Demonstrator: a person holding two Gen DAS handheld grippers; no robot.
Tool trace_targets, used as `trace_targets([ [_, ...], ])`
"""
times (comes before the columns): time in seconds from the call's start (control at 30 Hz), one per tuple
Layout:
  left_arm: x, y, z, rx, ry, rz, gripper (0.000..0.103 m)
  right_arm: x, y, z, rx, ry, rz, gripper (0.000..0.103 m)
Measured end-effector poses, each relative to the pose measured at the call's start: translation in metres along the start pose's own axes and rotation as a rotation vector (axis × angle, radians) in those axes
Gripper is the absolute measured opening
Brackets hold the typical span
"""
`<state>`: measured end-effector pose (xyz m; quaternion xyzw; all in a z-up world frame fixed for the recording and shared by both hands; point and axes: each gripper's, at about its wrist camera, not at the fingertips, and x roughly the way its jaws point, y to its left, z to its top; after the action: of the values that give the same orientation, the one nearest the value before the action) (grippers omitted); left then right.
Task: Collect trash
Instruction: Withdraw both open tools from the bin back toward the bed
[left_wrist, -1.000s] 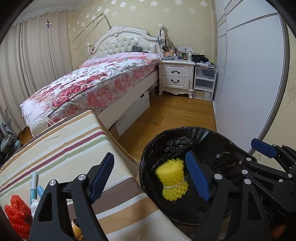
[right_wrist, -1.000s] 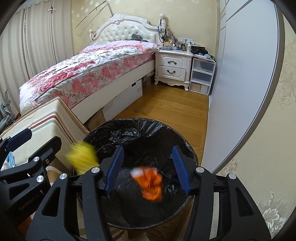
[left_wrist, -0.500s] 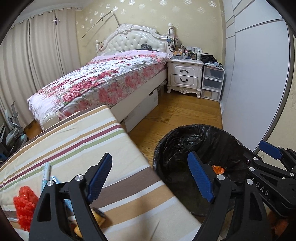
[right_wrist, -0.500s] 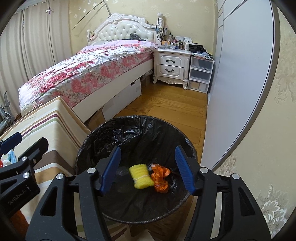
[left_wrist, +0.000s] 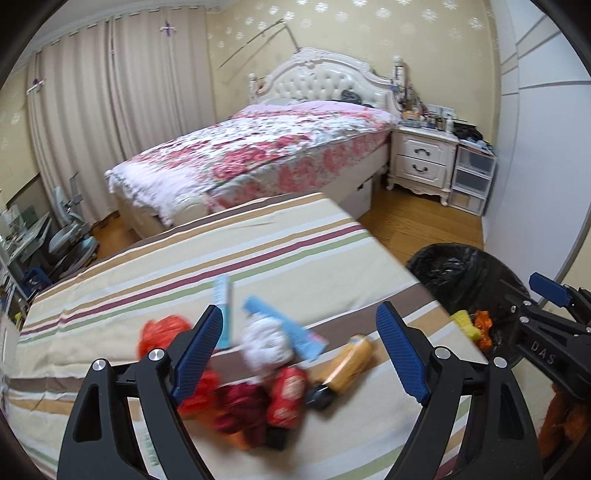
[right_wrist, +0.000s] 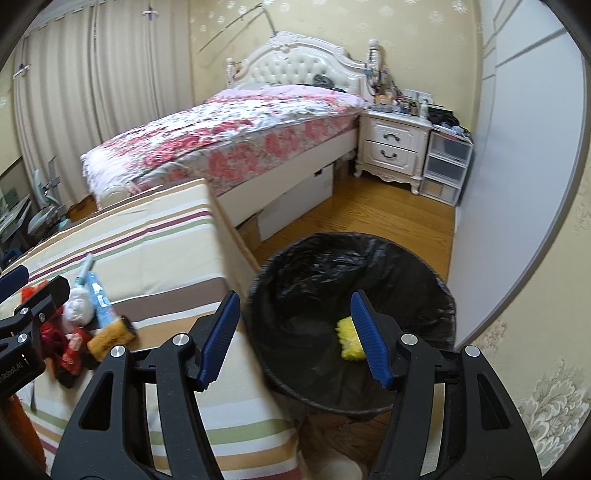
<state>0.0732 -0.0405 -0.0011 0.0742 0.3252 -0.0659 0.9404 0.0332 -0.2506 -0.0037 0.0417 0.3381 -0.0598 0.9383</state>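
A black-lined trash bin (right_wrist: 406, 266) stands on the floor right of the striped table (left_wrist: 258, 251). Inside lie a yellow foam net (right_wrist: 347, 338) and an orange wrapper (left_wrist: 484, 325). On the table sits a pile of trash: a white crumpled wad (left_wrist: 267, 341), red net (left_wrist: 162, 330), red packet (left_wrist: 288, 391), orange bottle (left_wrist: 345, 363), blue tubes (left_wrist: 223, 295). My left gripper (left_wrist: 299, 350) is open and empty above the pile. My right gripper (right_wrist: 293, 338) is open and empty over the bin's left rim.
A bed with a floral cover (left_wrist: 266, 155) stands behind the table. A white nightstand (left_wrist: 424, 162) and plastic drawers (left_wrist: 472, 181) are at the back right. A grey wardrobe door (right_wrist: 517, 166) runs along the right, close to the bin.
Both grippers dropped their trash into the bin, then swung left. The left gripper now faces the pile on the table; the right has shifted from bin centre to its left rim.
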Motion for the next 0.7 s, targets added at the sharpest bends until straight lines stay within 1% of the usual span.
trace_targets([
  [0.27,-0.022,0.073,-0.022,-0.095,0.004,0.112,0.082,-0.012,0.059,-0.003,-0.09,0.0,0.098,0.061],
  [0.37,-0.023,0.099,-0.035,-0.132,0.019,0.16,0.082,-0.01,0.078,-0.008,-0.109,0.024,0.138,0.061],
  [0.47,-0.02,0.122,-0.049,-0.175,0.052,0.197,0.082,-0.009,0.097,-0.016,-0.128,0.047,0.167,0.061],
  [0.57,-0.017,0.136,-0.059,-0.203,0.074,0.213,0.082,-0.004,0.116,-0.022,-0.148,0.072,0.185,0.061],
  [0.7,-0.016,0.145,-0.069,-0.212,0.085,0.223,0.082,0.002,0.132,-0.028,-0.163,0.096,0.176,0.061],
])
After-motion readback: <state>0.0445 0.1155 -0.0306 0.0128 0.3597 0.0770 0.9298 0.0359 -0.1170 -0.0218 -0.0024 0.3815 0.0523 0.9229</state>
